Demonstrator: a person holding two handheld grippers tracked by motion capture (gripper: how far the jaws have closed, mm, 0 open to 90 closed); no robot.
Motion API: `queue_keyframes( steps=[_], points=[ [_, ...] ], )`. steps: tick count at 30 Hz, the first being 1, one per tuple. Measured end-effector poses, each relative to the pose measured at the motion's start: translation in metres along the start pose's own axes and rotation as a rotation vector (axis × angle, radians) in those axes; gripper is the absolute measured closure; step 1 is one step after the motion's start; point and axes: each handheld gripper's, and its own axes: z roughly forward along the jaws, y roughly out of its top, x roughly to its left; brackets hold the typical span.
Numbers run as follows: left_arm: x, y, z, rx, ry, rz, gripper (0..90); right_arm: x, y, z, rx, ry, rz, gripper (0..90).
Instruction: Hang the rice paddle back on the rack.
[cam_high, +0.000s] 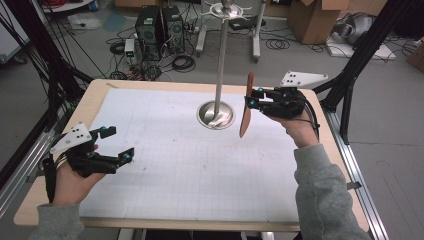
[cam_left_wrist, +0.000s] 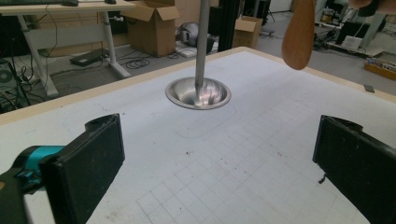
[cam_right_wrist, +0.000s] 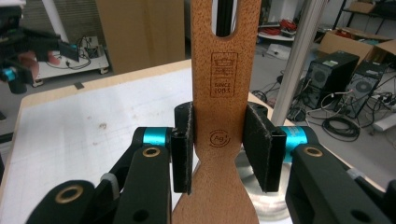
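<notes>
One spatula up, headed for the stand.
Right hand-held gripper (cam_high: 252, 98) clamps the wooden spatula (cam_high: 246, 106) mid-handle, upright, just right of the stand (cam_high: 220, 60); keep it vertical and line its slot with a far hook. Left hand-held gripper (cam_high: 116, 144) idles released, near left.

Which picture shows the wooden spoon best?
The right gripper view: the wooden spoon fills the middle, stamp readable, clamped between the pads. The high view shows it thin and edge-on; the left gripper view catches one rounded end.

Evenly lit from overhead, soft shadows only — glare on the steel base (cam_high: 216, 115). Slightly soft throughout, perhaps compression; near jaws blurred.
</notes>
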Motion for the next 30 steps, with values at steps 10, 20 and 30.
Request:
queue_keyframes(
  steps=[10,20,30],
  points=[
    [0.001,0.000,-0.006,-0.009,0.009,-0.004,2.6,-0.016,0.017,0.002,-0.001,0.004,-0.001,64.7],
    [-0.002,0.002,-0.009,-0.022,-0.003,-0.003,2.6,-0.034,0.018,0.003,-0.027,-0.015,0.039,64.7],
    [0.004,0.000,-0.017,-0.031,0.012,-0.020,2.6,-0.043,0.025,0.012,-0.055,-0.015,0.063,64.7]
  ],
)
